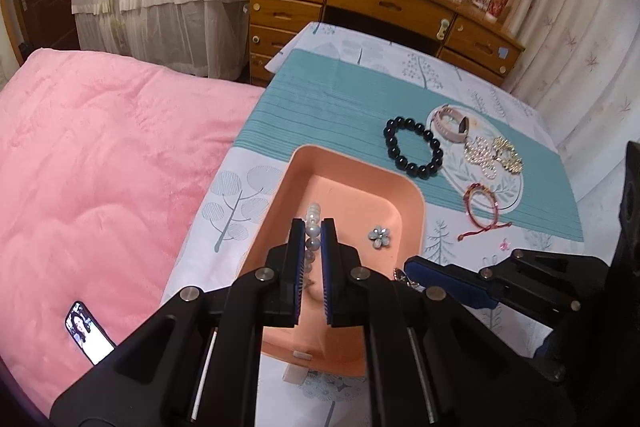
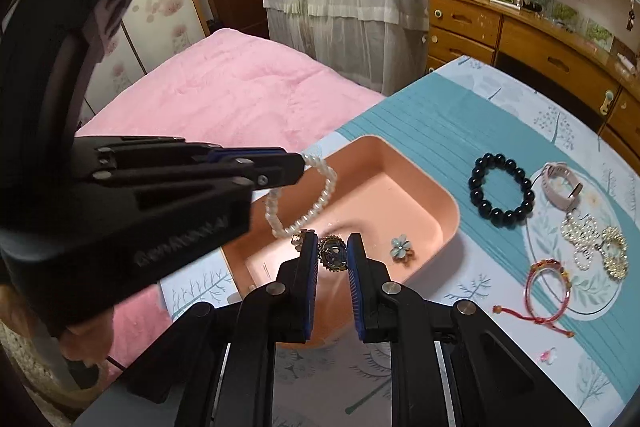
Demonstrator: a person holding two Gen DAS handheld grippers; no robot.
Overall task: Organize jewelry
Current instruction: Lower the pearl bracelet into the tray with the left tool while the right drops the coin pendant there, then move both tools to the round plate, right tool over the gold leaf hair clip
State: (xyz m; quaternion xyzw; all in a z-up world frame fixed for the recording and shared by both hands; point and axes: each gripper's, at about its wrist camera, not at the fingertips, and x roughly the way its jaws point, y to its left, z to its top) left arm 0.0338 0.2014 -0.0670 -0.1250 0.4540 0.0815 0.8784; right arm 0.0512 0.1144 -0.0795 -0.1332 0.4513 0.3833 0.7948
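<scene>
- Tongs, right: my blue pads are clamped on a dark gold-rimmed brooch above the peach tray.
- Tongs, left: mine too, clamped on a white pearl bracelet hanging over the tray.
- Tray floor: a pale flower charm.
- Beyond, on the patterned cloth: black bead bracelet, red cord bracelet, pearl-and-gold pile, pink watch.
</scene>
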